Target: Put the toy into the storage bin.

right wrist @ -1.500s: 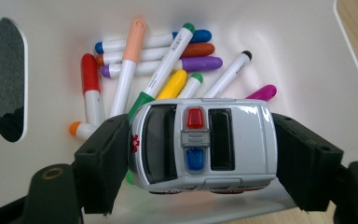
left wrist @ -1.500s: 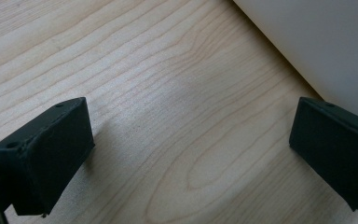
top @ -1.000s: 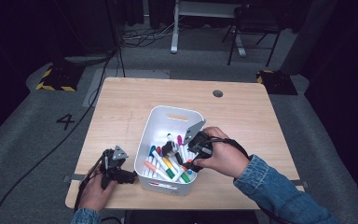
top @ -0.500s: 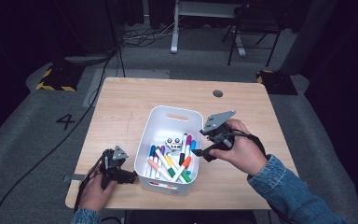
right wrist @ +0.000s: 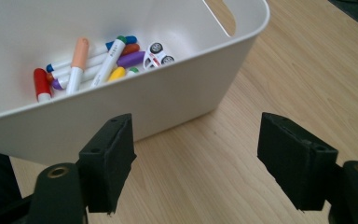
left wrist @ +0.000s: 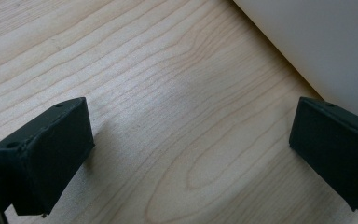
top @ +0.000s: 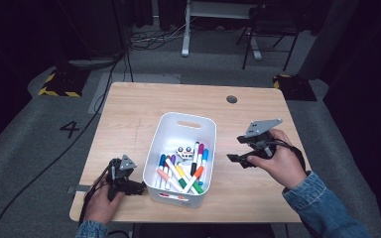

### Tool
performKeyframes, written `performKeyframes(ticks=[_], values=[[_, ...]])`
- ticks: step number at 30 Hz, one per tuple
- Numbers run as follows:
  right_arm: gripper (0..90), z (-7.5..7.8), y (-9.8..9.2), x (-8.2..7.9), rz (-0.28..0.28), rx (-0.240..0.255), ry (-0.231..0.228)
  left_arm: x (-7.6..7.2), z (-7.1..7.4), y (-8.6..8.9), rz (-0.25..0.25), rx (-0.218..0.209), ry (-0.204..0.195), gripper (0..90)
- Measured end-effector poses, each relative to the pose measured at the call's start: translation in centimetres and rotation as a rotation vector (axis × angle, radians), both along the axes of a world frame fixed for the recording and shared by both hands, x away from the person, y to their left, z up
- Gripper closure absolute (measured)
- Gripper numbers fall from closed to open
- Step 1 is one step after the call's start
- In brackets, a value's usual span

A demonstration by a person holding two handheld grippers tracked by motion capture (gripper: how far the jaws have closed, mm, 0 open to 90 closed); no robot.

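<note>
Light wood-grain bench (top: pixel 144 114), bare apart from a white plastic bin (top: pixel 164 143) at centre-front; dark grommet (top: pixel 231 99) near the far edge. Grey floor around it, number "4" (top: pixel 71 129) marked at left, yellow-black hazard blocks (top: pixel 59 82) at the far corners. Bin holds markers (top: pixel 186 171) and a small white toy car (top: pixel 184 151). Right hand-held gripper (top: pixel 238 148) just right of the bin, jaws spread but just been closing, nothing between them. Left hand-held gripper (top: pixel 136 187) sits beside the bin's left wall, jaws spread over bare wood. Open bench behind the bin.
</note>
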State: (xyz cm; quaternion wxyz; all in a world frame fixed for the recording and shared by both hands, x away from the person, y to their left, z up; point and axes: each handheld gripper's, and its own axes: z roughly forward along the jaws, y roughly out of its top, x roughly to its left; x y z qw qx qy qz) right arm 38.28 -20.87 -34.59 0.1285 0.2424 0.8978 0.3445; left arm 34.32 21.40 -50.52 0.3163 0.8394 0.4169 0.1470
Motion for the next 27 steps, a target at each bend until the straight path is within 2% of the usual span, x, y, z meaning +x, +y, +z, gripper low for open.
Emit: performKeyframes(ticks=[16,27], values=[[28.7,-3.1,-6.9,-0.7,-0.129,0.035,0.026,-0.1,0.0,0.0,0.001,0.002,0.001,0.0],[28.7,-6.7,-10.3,-1.1,-0.209,0.041,0.05,-0.2,0.0,0.0,0.004,-0.005,0.003,0.0]])
